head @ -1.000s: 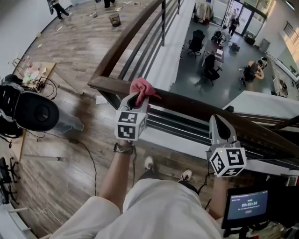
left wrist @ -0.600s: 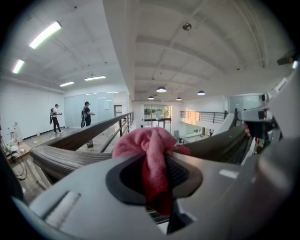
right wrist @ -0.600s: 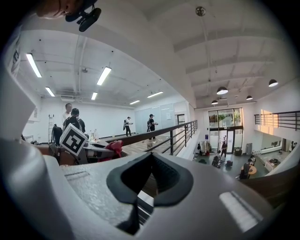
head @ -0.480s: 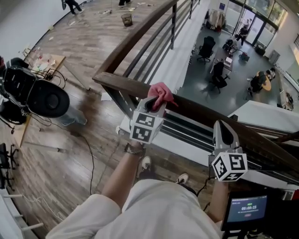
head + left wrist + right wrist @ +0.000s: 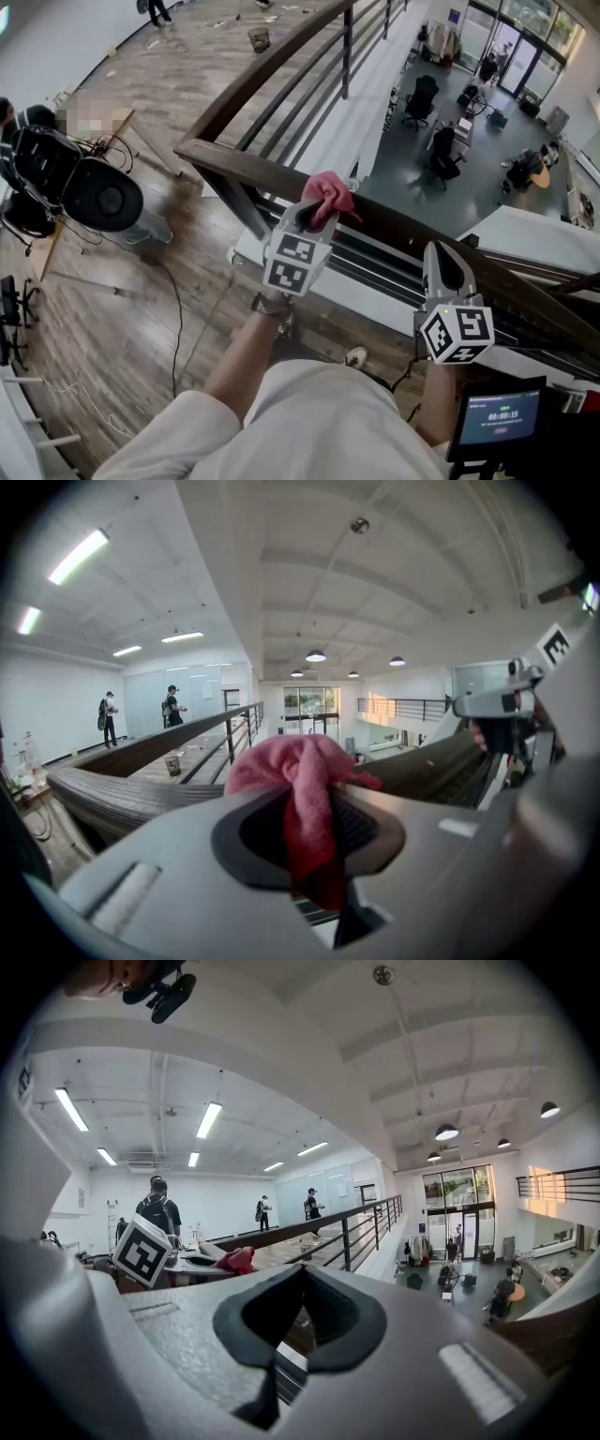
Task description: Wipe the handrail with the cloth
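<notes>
A dark wooden handrail [image 5: 394, 225] runs from a corner at upper left down to the right. A pink cloth [image 5: 327, 191] rests on top of it, a little right of the corner. My left gripper [image 5: 314, 212] is shut on the cloth and presses it to the rail. In the left gripper view the cloth [image 5: 302, 778] bunches out between the closed jaws, with the handrail [image 5: 112, 794] behind. My right gripper [image 5: 443, 251] sits further right, just before the rail, shut with nothing in it. The right gripper view shows the cloth [image 5: 234, 1260] off to the left.
Horizontal metal bars [image 5: 375, 267] run under the rail, and beyond it is a drop to a lower floor with office chairs [image 5: 422, 98]. A black round device [image 5: 103, 197] and cables lie on the wood floor at left. A small screen [image 5: 497, 417] is at lower right.
My left gripper has slid the pink cloth rightwards along the handrail, away from the corner. The right gripper has stayed where it was.
</notes>
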### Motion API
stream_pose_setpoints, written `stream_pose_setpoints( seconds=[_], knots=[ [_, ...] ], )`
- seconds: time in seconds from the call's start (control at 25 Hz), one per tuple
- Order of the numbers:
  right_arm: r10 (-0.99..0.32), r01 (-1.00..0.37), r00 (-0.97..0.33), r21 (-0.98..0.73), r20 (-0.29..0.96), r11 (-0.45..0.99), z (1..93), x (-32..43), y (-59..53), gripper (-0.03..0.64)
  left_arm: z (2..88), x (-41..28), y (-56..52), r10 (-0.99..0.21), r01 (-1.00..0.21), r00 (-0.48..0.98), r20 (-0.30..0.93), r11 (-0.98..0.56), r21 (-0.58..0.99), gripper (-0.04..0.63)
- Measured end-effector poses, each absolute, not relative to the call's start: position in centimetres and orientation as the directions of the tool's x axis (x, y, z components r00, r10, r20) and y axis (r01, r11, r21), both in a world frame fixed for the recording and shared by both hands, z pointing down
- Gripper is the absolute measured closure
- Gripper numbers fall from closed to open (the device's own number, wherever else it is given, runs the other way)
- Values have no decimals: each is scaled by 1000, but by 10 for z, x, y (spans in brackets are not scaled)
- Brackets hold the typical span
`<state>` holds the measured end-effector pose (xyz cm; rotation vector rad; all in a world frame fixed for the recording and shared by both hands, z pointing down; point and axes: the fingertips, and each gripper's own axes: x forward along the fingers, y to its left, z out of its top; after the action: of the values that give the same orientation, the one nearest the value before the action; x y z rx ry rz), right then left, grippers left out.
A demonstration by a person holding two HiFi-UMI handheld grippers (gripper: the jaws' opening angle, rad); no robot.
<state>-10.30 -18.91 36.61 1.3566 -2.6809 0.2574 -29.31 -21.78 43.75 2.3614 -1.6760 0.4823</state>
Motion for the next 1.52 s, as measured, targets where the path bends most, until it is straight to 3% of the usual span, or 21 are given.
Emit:
stream_pose_setpoints(
  seconds=[0.24, 0.48, 0.84, 1.52],
  knots=[
    [-743, -765, -641, -88, 190, 638, 361, -79, -180, 614, 432, -265, -215, -887, -953, 251, 387, -297, -62, 499],
    [-743, -767, -637, -68, 206, 638, 373, -69, -174, 614, 449, -255, -208, -902, -916, 230, 366, -328, -231, 499],
    [-765, -792, -605, -66, 220, 607, 365, -75, -180, 614, 440, -259, -213, -891, -888, 260, 372, -372, -270, 499],
    [-786, -811, -579, -53, 215, 583, 357, -174, -197, 614, 443, -383, -227, -897, -911, 226, 380, -333, -243, 499]
  ],
)
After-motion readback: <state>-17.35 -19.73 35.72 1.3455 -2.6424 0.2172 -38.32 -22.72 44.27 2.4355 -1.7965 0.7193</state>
